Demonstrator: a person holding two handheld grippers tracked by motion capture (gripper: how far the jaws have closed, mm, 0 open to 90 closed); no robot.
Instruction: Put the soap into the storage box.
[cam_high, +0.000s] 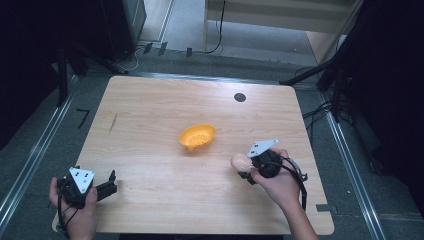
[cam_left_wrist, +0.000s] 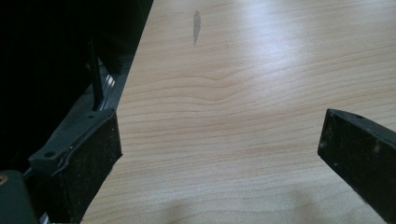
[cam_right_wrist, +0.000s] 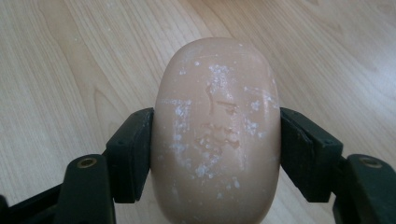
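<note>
I see the surface (cam_high: 150, 130) lit bright from above, dark all around it, with soft glare and blurry close-up edges.

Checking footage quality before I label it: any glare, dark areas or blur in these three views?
High view: surroundings nearly black, table evenly lit. Left gripper view: pale glare across the wood, jaws slightly soft. Right gripper view: the soap bar is sharp, with a soft sheen on top.

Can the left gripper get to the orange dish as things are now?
Probably yes. The left gripper is open and holds nothing, and bare table lies between it and the orange dish. The right gripper, holding the soap bar, stays off that path.
</note>
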